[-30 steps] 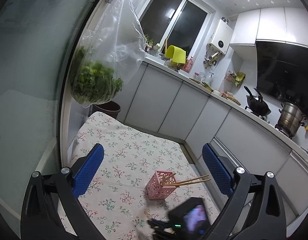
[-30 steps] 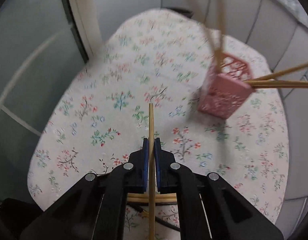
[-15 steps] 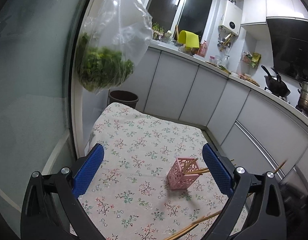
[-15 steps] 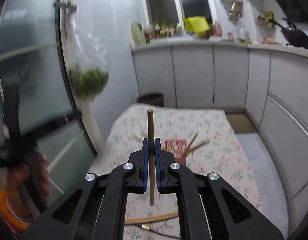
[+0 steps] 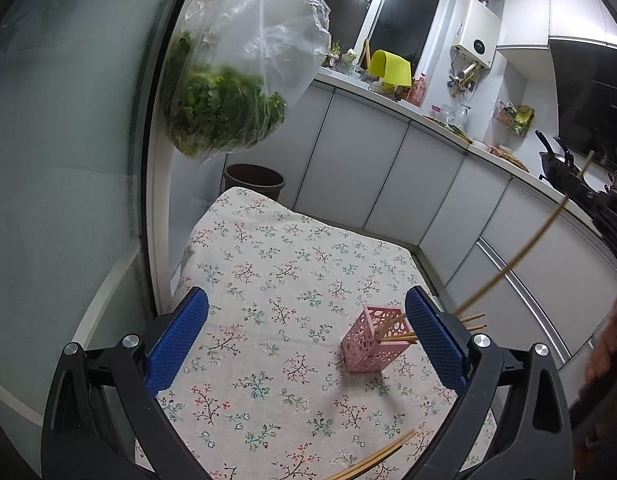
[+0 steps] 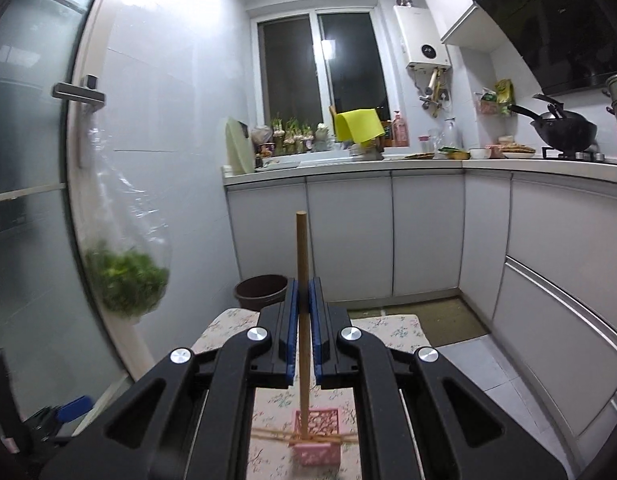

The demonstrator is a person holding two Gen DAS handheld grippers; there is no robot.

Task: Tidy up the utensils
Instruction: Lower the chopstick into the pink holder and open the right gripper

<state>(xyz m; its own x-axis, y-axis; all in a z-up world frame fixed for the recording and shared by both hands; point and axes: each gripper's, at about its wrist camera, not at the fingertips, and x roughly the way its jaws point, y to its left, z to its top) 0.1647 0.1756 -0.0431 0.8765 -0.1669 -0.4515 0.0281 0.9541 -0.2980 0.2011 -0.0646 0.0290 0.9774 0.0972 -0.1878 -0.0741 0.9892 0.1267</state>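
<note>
1. A small kitchen with white cabinets (image 6: 428, 232) along the back and right walls, under a dark window (image 6: 320, 68). A frosted glass door (image 5: 60, 160) fills the left side.
2. A low table under a floral tablecloth (image 5: 276, 280) stands in the foreground, near the glass door.
3. A clear plastic bag of leafy greens (image 5: 224, 116) hangs from the door handle, above the far left corner of the table.
4. A dark waste bin (image 5: 254, 178) sits on the floor just beyond the table's far edge.
5. The left gripper (image 5: 308, 340) hovers above the table with its blue-padded jaws spread wide, nothing between them.
6. The right gripper (image 6: 304, 332) is raised above the table and points almost level toward the window. Its jaws are clenched on a single wooden chopstick (image 6: 302, 280), which stands upright between the pads, its top end above them and its lower end below them.
7. A pink perforated utensil basket (image 5: 374, 340) stands upright on the right half of the table. Several chopsticks lean out of it toward the right.
8. Two loose chopsticks (image 5: 372, 460) lie flat on the cloth at the near edge, well apart from the basket.
9. In the left wrist view, the held chopstick appears at the right edge as a thin slanted line, its lower tip above and to the right of the basket.
</note>
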